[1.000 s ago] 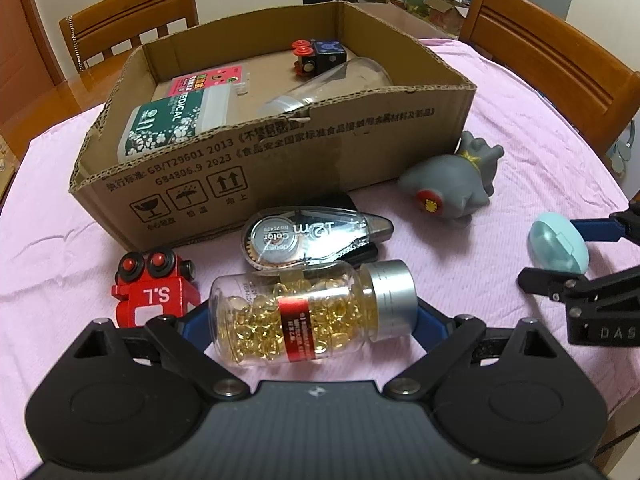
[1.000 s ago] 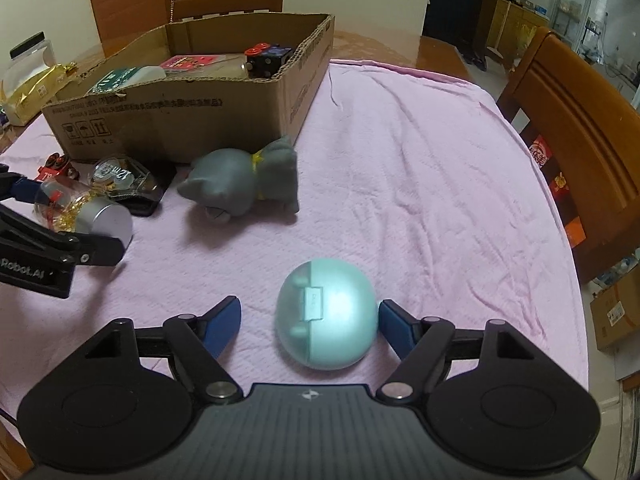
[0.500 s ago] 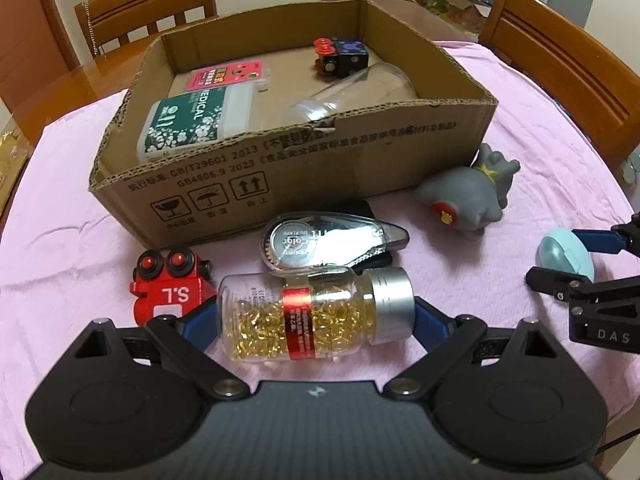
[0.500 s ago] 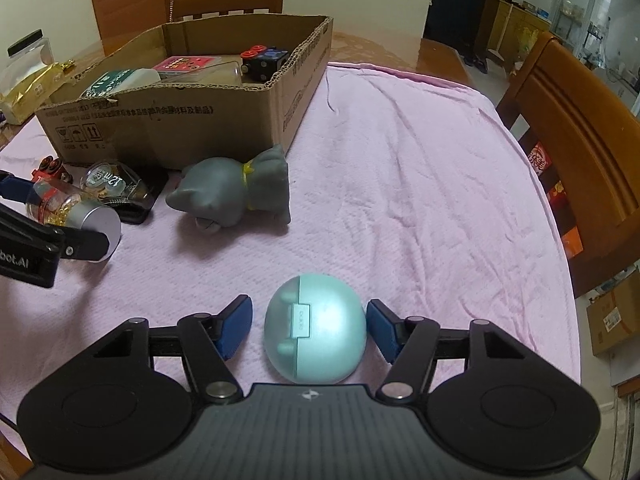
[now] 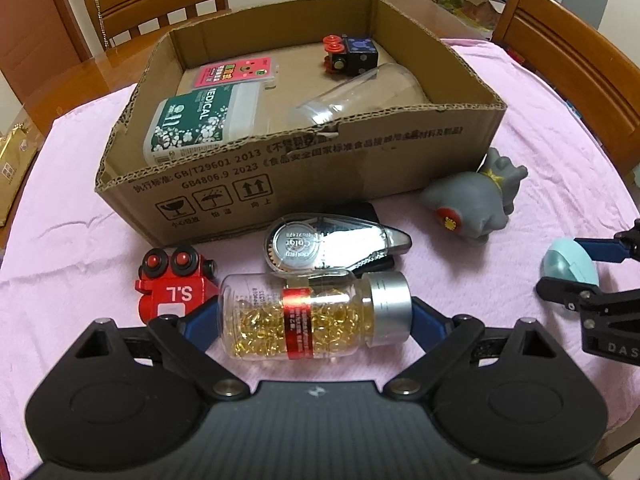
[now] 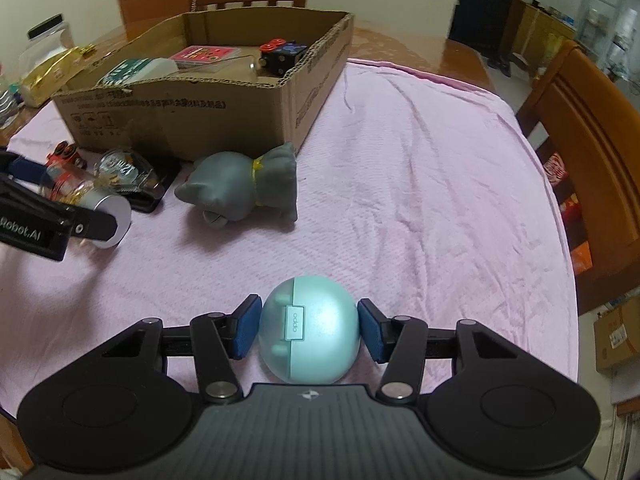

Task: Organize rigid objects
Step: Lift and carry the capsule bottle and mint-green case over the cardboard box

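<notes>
Pink, softly ribbed cloth is covering the worktop we are working over, with wooden chairs standing around it. Our left tool is pinching a clear pill bottle end to end, blue pads pressing its glass base and its brushed silver cap; the bottle is lying on its side, packed with shiny golden capsules and banded by a red label. Our right tool is closing its blue ribbed pads around a smooth, rounded mint-green earbud case; the left pad is touching the shell, while on the right we cannot tell whether a sliver of gap remains.

Just behind the bottle, a teardrop-shaped correction tape dispenser in clear plastic is lying on a flat black object. Beside the bottle's base, a boxy red toy train marked "S.L" is sitting on the cloth. A matte grey rubbery animal figure is lying on its side near the corner of the cardboard box.

That box is open-topped, corrugated, with torn, jagged edges and printed handling symbols on the front wall. Inside, we are seeing a green-and-white pack labelled "MEDICAL", a flat pink pack, a transparent plastic cup lying on its side, and a small dark blue block toy with red wheels at the back.
</notes>
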Action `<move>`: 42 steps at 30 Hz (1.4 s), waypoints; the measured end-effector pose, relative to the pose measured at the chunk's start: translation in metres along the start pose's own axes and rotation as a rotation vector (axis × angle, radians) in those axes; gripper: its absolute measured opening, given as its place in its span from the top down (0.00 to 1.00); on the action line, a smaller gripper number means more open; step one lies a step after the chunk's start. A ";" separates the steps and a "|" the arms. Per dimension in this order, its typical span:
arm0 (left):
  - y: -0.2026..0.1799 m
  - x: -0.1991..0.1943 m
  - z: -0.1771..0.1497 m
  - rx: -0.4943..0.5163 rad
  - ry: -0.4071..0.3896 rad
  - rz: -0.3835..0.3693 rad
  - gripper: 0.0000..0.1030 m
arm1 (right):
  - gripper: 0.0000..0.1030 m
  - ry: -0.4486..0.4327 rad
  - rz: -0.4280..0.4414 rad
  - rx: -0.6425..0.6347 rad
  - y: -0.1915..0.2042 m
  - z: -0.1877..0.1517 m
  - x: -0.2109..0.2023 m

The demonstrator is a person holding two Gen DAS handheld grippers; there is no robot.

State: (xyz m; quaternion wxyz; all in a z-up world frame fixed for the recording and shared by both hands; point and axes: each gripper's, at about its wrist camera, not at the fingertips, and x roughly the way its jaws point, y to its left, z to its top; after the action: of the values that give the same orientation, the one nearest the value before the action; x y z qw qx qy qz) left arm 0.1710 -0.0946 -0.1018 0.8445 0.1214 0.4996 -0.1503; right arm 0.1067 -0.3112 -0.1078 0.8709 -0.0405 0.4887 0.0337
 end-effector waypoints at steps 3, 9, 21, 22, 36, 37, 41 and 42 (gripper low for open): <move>-0.004 0.000 0.000 0.006 0.003 0.023 0.09 | 0.43 0.017 0.038 -0.035 -0.005 -0.001 -0.002; -0.010 -0.001 -0.001 0.005 0.010 0.058 0.09 | 0.43 0.024 0.073 -0.107 -0.008 -0.004 -0.004; -0.004 -0.029 0.007 0.086 0.025 -0.003 0.10 | 0.44 0.063 0.123 -0.088 -0.011 0.006 -0.009; -0.004 -0.034 0.008 0.101 0.021 -0.009 0.10 | 0.44 0.067 0.123 -0.096 -0.010 0.008 -0.010; 0.012 -0.086 0.051 0.200 -0.046 -0.072 0.10 | 0.44 0.015 0.202 -0.196 -0.012 0.071 -0.056; 0.013 -0.087 0.055 0.201 -0.057 -0.072 0.10 | 0.44 0.002 0.206 -0.199 -0.011 0.079 -0.058; 0.022 -0.089 0.073 0.196 -0.108 -0.065 0.10 | 0.44 -0.043 0.216 -0.210 -0.007 0.110 -0.059; 0.025 -0.089 0.079 0.195 -0.120 -0.061 0.10 | 0.44 -0.055 0.214 -0.215 -0.005 0.117 -0.059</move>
State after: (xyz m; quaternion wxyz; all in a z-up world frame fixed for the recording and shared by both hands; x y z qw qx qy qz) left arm 0.2032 -0.0881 0.0153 0.8520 0.1782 0.4349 -0.2308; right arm 0.1761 -0.3052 0.0036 0.8661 -0.0802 0.4596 0.1797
